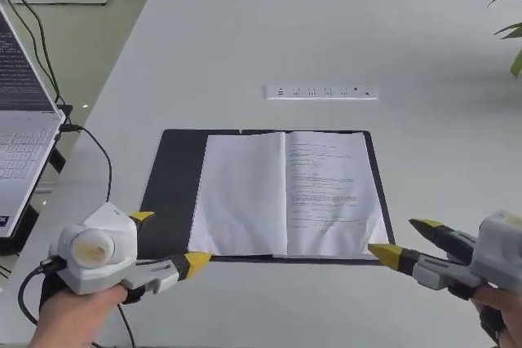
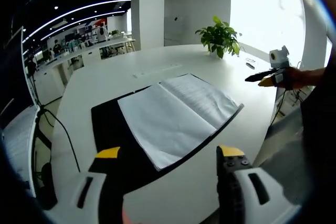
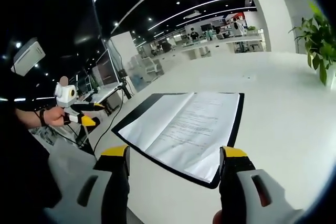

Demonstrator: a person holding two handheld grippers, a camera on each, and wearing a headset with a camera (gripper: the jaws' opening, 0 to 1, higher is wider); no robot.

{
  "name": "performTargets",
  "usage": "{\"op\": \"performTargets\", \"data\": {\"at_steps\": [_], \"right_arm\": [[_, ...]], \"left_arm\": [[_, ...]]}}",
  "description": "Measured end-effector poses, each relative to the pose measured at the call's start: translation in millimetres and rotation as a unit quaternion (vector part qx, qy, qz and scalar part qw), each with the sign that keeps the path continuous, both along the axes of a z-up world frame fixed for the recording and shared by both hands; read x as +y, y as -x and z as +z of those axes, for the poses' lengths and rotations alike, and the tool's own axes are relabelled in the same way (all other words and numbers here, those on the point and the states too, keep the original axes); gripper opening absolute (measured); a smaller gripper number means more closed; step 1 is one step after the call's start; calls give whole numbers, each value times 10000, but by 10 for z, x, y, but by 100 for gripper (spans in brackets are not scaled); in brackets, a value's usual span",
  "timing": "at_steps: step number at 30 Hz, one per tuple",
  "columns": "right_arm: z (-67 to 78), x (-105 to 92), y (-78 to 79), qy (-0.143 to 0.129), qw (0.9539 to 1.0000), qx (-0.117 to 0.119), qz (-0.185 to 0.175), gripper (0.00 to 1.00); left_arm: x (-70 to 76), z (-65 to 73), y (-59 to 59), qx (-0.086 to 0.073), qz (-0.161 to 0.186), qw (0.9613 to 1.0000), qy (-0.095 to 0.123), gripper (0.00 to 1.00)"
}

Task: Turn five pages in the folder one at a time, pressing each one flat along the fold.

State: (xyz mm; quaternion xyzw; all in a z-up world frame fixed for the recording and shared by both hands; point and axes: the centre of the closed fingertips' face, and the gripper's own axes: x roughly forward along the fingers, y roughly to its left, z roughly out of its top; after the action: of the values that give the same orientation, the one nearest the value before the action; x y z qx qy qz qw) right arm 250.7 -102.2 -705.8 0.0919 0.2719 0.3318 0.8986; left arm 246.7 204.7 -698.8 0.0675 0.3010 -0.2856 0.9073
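The right hand-held gripper [image 1: 404,240] — wide open, empty — sits nearest; the printed page [image 1: 330,193] of the folder [image 1: 173,193] lies at its eleven o'clock.

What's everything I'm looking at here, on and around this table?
table: one, white, under everything
folder: one, black, open mid-table
pages: one spread, white, inside the folder
power strip: one, white, beyond the folder
laptop: one, silver, left edge
cable: one, black, beside the laptop
plant: one, green, right edge
left gripper: one, white with yellow tips, open, by the folder's near left corner
right gripper: one, same colours, open, by its near right corner
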Motion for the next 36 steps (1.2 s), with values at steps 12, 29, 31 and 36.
{"op": "performTargets", "data": {"at_steps": [12,29,31,36], "right_arm": [[-49,-40,164,-20,9995,145,-271,71],[38,-43,196,-80,9992,71,-396,71],[33,-42,224,-76,9993,85,-361,71],[17,-81,261,-149,9991,122,-372,71]], "left_arm": [[-308,64,-227,-19,-229,9995,228,68],[-1110,75,-330,-2,-1071,9937,315,67],[-1197,70,-341,-18,-1154,9928,329,68],[-1420,-8,-387,28,-1351,9906,226,67]]}}
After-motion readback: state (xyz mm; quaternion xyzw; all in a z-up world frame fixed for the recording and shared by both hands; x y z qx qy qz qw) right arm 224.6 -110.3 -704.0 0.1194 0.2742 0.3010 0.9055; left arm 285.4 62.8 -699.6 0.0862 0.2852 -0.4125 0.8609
